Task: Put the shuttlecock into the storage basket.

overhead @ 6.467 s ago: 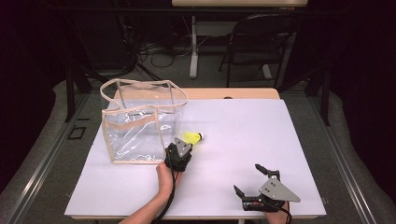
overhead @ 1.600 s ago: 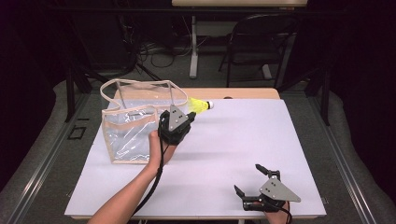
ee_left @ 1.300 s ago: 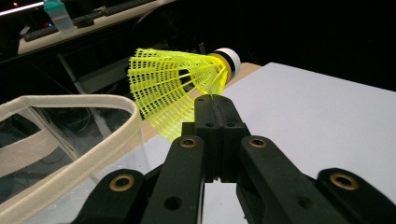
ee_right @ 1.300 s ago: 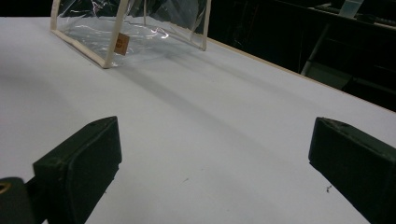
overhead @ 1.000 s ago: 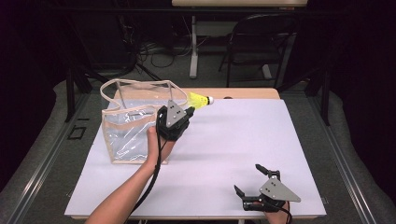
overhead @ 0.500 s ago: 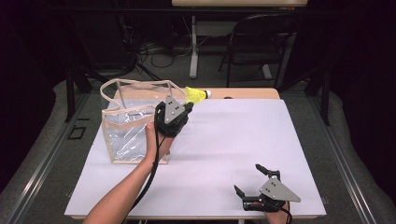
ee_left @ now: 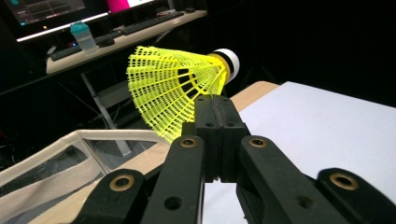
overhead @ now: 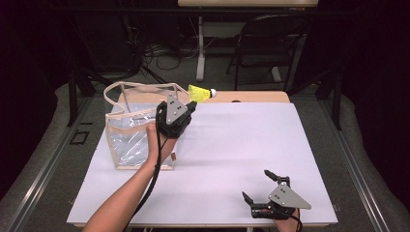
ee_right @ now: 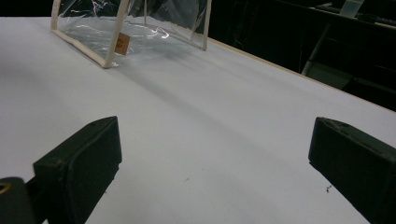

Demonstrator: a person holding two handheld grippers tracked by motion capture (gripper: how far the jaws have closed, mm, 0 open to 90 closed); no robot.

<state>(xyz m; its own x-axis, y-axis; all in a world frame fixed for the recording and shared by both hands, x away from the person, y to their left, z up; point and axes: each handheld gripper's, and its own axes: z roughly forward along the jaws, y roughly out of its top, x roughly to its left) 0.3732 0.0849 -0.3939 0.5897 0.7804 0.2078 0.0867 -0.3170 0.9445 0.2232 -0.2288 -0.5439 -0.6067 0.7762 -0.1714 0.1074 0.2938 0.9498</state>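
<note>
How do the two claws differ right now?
The left claw is shut on a yellow shuttlecock, raised beside the clear bag; the right claw is open and holds nothing. The left is up over the table's far side, the right low at the near edge. Both are black, hand-held.

Bag tag (ee_right: 122, 44): small orange-brown tag on the clear bag's (ee_right: 154, 32) seam near the bottom corner; there's print on it, too small to read
Monitor (ee_left: 46, 9): far-off screen in the left gripper view, pale lines and panels glowing; no word comes out clear
Shuttlecock (ee_left: 177, 84): yellow skirt, white cap with a dark band; no lettering visible
</note>
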